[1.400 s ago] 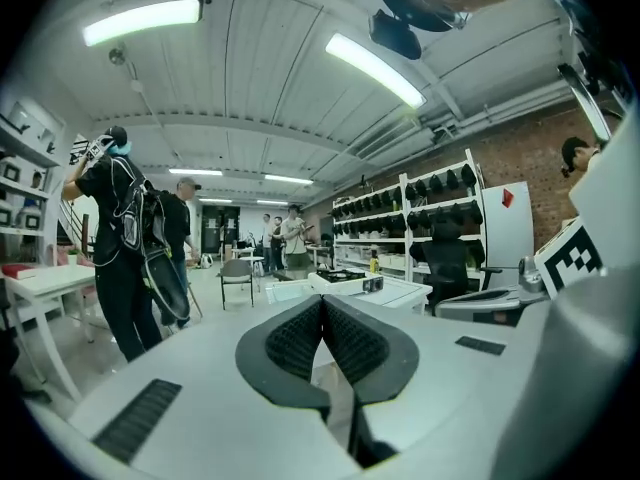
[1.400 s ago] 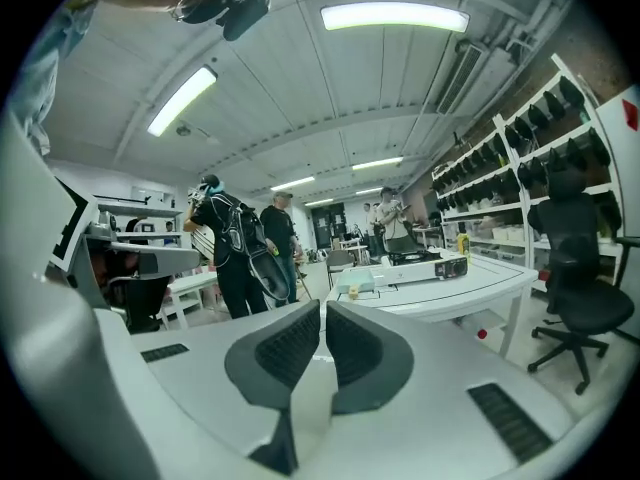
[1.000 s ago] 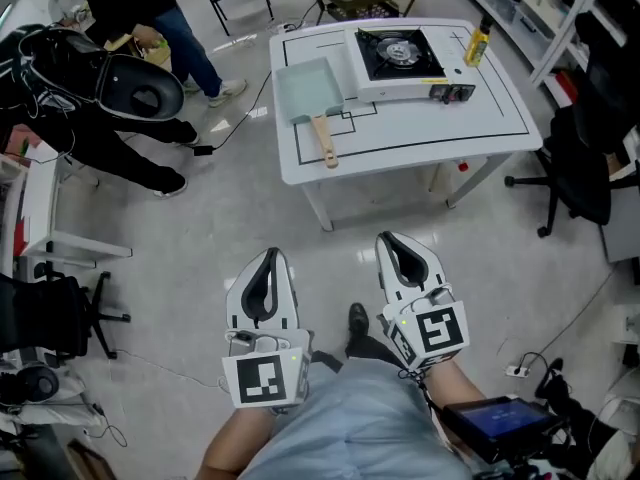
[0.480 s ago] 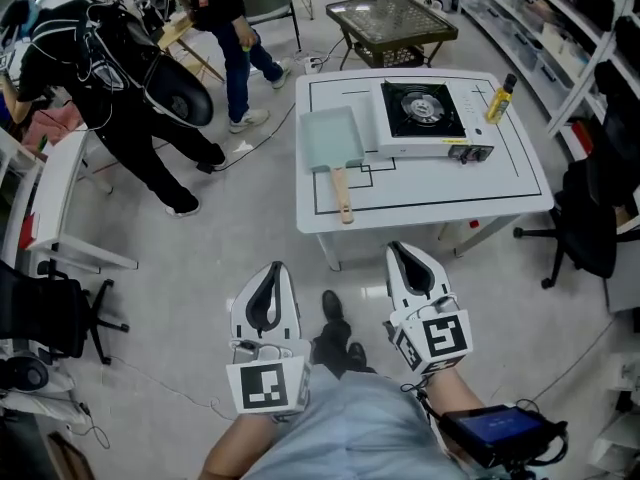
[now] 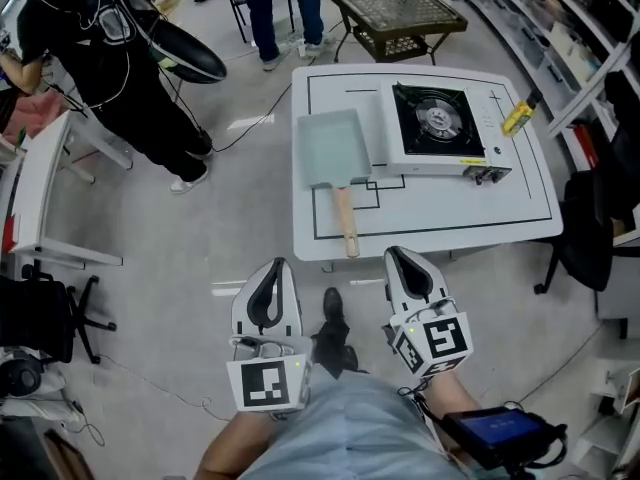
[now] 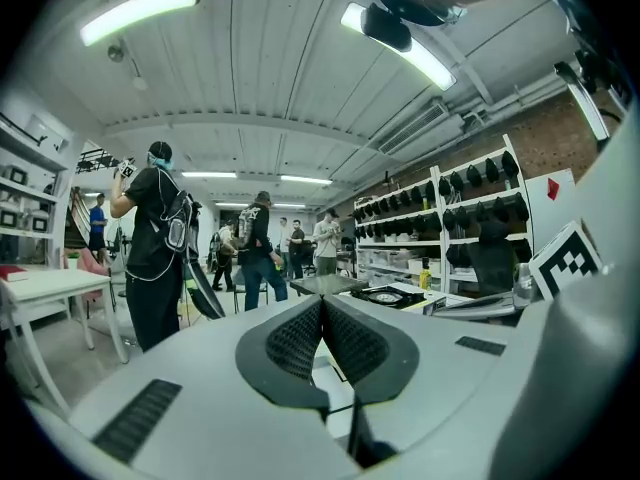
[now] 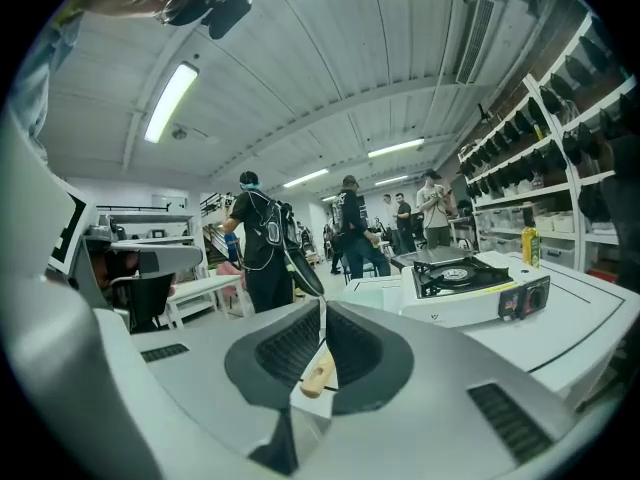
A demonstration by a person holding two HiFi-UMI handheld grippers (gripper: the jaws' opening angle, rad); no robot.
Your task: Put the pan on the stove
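Pale green rectangular metal pan (image 5: 333,148) is sitting on the white table (image 5: 450,218), in the left half, close to the left edge. Its light wooden handle (image 5: 347,223) is pointing at the near edge, with the end reaching almost to that edge. The pan is not sitting on the burner.

The white portable gas stove with a black burner top (image 5: 437,128) is standing just beside the pan's right side, toward the far right part of the table. A yellow bottle (image 5: 520,118) is standing by the right edge, near the far right corner.

The left gripper (image 5: 275,266) is hanging over the floor, short of the near edge. Its own view is showing the jaws pressing together (image 6: 322,303), gripping nothing.

The right gripper (image 5: 398,256) is hanging level with it, tips just short of the near edge. Its jaws are also meeting at the tips (image 7: 322,310), empty. The wooden handle is showing through the gap behind them, well beyond the pads and not gripped.

Both grippers are pointing at the table, well apart from the pan. A person in black (image 5: 110,58) is standing off the table's left side.
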